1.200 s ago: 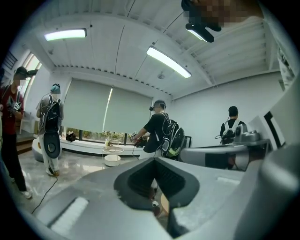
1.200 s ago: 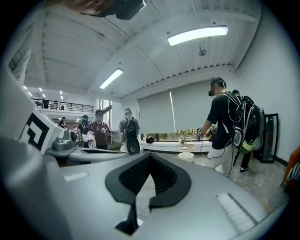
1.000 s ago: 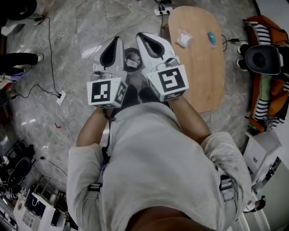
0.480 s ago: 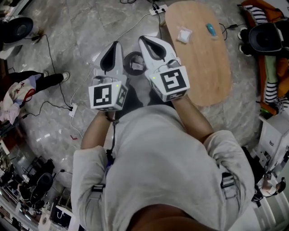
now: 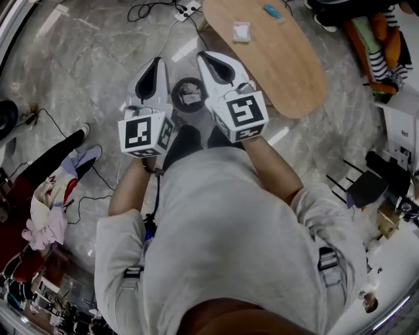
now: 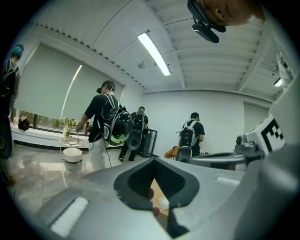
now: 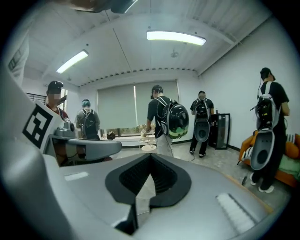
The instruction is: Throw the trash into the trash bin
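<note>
The trash bin is a small dark round bin on the marble floor, with white crumpled trash inside it. My left gripper hangs just left of it and my right gripper just right of it, both pointing away from me. Each has its jaws closed together with nothing between them, as the left gripper view and the right gripper view show. On the wooden table lie a white wrapper and a blue object. Through the left jaws' gap a bit of the table and wrapper shows.
Cables and a power strip lie on the floor beyond the bin. A person's legs and clothes are at the left. Striped fabric and boxes stand at the right. Several people with backpacks stand across the room.
The head view has swung: the table and floor slid up and left in the picture. Both grippers stay either side of the bin, slightly lower and still shut.
</note>
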A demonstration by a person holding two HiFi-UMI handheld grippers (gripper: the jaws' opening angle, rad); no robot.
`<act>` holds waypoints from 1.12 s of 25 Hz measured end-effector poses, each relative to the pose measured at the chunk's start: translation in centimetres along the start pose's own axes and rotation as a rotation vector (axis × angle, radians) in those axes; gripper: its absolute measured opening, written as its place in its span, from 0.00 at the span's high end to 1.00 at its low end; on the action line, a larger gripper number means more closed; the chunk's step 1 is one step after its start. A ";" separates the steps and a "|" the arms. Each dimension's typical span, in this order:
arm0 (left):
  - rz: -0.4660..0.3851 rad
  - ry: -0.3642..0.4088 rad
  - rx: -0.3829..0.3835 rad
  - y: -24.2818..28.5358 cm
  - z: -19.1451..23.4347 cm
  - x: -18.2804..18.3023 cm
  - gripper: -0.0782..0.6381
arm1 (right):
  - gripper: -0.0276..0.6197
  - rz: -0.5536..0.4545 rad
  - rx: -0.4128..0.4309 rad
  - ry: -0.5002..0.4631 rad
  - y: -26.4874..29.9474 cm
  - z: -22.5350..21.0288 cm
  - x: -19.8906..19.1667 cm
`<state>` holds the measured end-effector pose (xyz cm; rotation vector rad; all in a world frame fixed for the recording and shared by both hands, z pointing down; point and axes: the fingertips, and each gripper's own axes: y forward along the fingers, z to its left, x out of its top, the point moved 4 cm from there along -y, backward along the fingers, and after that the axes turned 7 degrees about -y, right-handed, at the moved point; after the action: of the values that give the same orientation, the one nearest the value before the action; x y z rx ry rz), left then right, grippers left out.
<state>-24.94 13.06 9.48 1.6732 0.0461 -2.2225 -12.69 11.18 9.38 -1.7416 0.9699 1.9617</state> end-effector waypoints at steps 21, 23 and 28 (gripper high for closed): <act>0.178 0.050 -0.281 17.1 -8.8 -3.2 0.87 | 0.95 0.121 -0.344 0.157 -3.8 -17.7 -6.2; 0.199 0.040 -0.275 21.1 -10.2 -4.2 0.87 | 0.95 0.164 -0.331 0.173 -2.9 -21.6 -7.9; 0.268 -0.015 -0.239 30.2 -12.6 -8.3 0.87 | 0.95 0.277 -0.276 0.193 0.1 -29.9 -13.0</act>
<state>-2.33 -10.00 19.09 1.4419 0.0760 -1.9469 11.52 -6.95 21.56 -2.0743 1.0985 2.2186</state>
